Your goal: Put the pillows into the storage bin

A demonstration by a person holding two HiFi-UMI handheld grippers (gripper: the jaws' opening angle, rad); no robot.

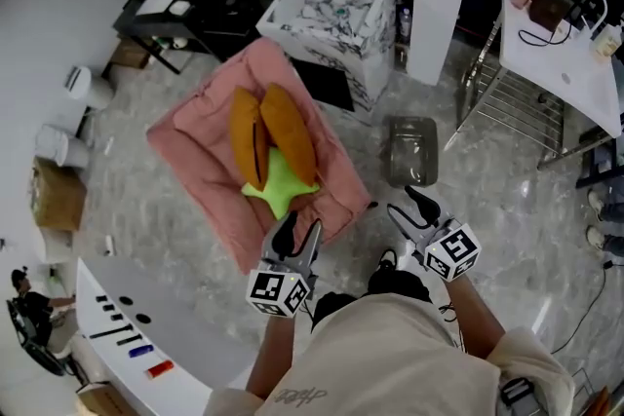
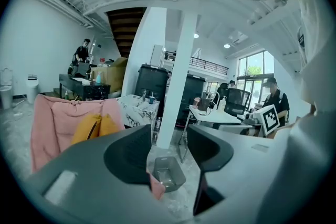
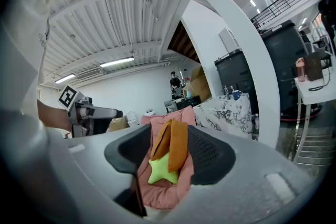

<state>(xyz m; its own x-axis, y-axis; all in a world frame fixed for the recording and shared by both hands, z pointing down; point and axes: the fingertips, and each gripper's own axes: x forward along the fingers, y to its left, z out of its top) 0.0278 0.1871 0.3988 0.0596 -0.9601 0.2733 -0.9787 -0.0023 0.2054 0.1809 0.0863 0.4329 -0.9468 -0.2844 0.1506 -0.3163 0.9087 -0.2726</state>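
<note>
Pillows (image 1: 285, 139) are in neither grip yet: the left tongs (image 1: 297, 231) and right tongs (image 1: 409, 204) both gape wide and empty, held side by side, I'd guess for the reach. Just ahead of the left tongs they lie heaped on a pink mat (image 1: 190, 139), two orange leaning together, a green star pillow (image 1: 279, 189) at their foot. The empty storage bin (image 1: 410, 151) waits on the floor (image 1: 487, 209) ahead of the right tongs, beside the mat, probably for a short carry.

Open floor (image 1: 492, 224) before the storage bin (image 1: 410, 151) — pillar (image 1: 439, 5) and wire rack (image 1: 522, 107) stand behind.
</note>
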